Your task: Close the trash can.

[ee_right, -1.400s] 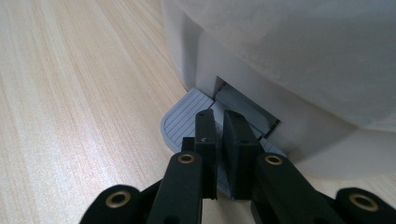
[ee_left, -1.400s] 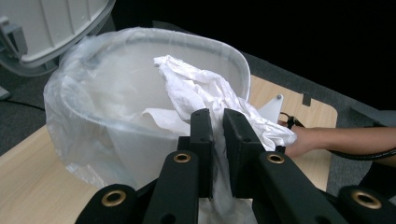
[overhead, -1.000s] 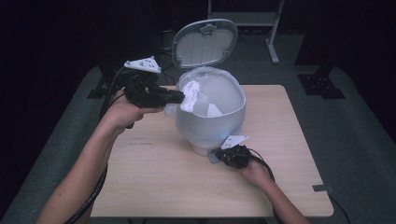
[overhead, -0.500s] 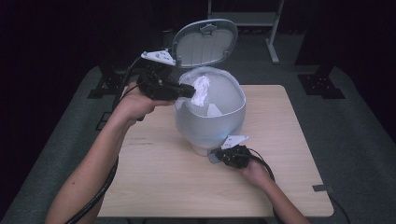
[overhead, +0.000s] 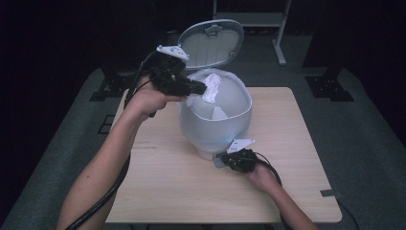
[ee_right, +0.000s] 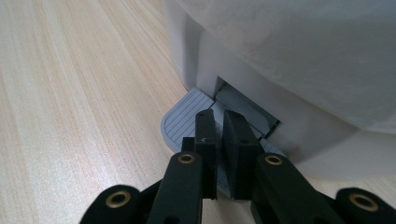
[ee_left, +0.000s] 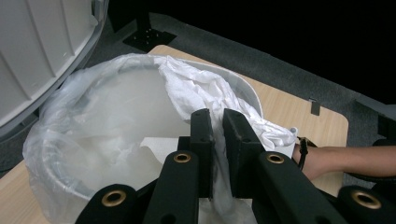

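Over the bin (overhead: 215, 120), your left gripper (overhead: 198, 87) holds the tissue (overhead: 211, 88) in closed jaws. Your right gripper (overhead: 229, 158), jaws shut and empty, presses the pedal (ee_right: 187, 119) at the bin's foot, lid (overhead: 210, 44) up. Next, I think, you must open the left jaws to drop it inside.

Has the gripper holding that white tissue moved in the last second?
Yes. The left gripper carried the tissue rightward, further over the bin's rim.

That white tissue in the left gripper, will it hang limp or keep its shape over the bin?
Probably limp: the tissue drapes in soft folds from the left gripper. Likely very light and tearable, so it may snag the bin liner.
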`<state>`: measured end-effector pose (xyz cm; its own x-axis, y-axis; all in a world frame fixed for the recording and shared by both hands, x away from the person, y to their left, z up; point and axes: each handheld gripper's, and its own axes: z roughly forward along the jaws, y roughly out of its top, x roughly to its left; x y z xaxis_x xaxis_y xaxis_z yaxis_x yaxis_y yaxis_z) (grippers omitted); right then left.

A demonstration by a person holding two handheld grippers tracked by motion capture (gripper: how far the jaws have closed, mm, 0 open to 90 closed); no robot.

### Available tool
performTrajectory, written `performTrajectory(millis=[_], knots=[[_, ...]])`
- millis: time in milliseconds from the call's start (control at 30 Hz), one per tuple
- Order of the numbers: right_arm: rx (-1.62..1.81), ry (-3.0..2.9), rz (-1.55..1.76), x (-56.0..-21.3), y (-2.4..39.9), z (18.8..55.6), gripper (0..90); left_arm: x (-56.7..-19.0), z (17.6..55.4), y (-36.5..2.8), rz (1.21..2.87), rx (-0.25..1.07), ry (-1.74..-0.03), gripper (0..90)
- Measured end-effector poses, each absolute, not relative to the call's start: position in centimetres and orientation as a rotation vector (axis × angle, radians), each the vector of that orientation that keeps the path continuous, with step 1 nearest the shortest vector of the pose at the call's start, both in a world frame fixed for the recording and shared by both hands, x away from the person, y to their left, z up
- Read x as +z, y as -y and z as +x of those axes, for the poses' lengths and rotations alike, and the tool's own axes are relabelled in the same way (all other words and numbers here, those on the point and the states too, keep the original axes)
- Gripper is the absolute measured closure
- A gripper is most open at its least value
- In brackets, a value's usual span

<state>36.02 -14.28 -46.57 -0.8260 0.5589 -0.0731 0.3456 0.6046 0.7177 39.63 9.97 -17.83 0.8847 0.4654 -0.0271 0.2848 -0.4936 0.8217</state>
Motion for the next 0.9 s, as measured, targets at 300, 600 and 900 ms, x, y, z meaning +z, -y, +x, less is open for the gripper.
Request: performTrajectory(millis=[300, 600, 900], knots=[[1.048, -2.545, 0.733, -46.6, 14.3, 36.0, 84.0, -17.6, 40.4, -8.5, 2.130, 0.254, -0.527, 82.7], [1.051, -2.545, 0.735, -46.6, 14.3, 36.0, 84.0, -17.8, 41.4, -7.1, 2.134, 0.248, -0.531, 82.7], [1.052, -2.542, 0.738, -46.6, 14.3, 36.0, 84.0, -18.6, 42.7, -6.5, 2.119, 0.246, -0.554, 82.7]])
